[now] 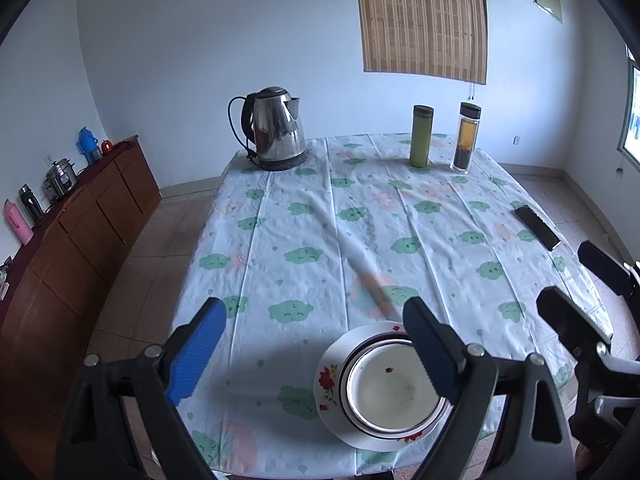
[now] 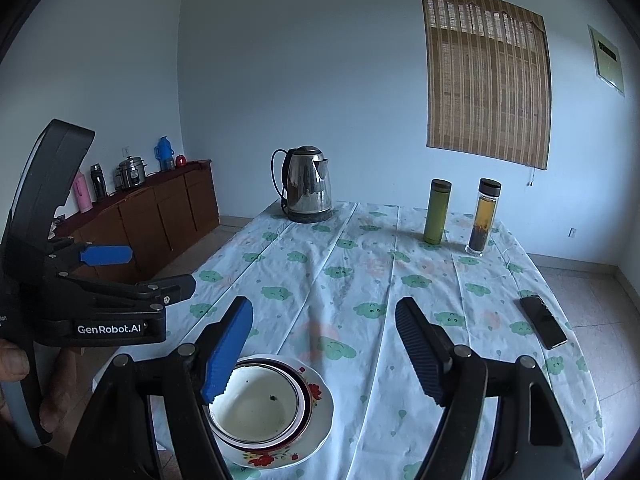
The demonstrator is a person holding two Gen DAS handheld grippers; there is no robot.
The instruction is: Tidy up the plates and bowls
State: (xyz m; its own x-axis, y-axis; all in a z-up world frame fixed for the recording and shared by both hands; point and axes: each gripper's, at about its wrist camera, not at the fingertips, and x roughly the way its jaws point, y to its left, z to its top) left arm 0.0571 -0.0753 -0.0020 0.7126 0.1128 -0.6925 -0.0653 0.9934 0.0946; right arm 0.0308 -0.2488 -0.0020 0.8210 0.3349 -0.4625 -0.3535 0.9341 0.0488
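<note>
Blue-padded fingers (image 1: 196,354) of the left gripper (image 1: 316,348) stand spread wide with nothing between them, hovering over the near edge of the table (image 1: 304,216); the right gripper (image 2: 324,350) is likewise wide open and empty, its left pad just above the crockery. Below them a bowl (image 1: 394,390) sits nested on a flowered plate (image 1: 329,380) at the near edge of the cloth, a dark speck in the bowl's bottom. The stacking looks already done, so the step in hand is probably either to leave the stack or to shift it inward from the edge. To do that well, I would close one gripper on the plate's rim rather than the bowl, keep it level so the bowl does not slide, and keep the other gripper clear, since the two tools crowd each other here. Further back stand a steel kettle (image 1: 276,134), a green flask (image 1: 421,136) and a tea bottle (image 1: 465,138), well apart from the stack; a phone (image 1: 537,227) lies at the right edge. None of these blocks a short move inward.
</note>
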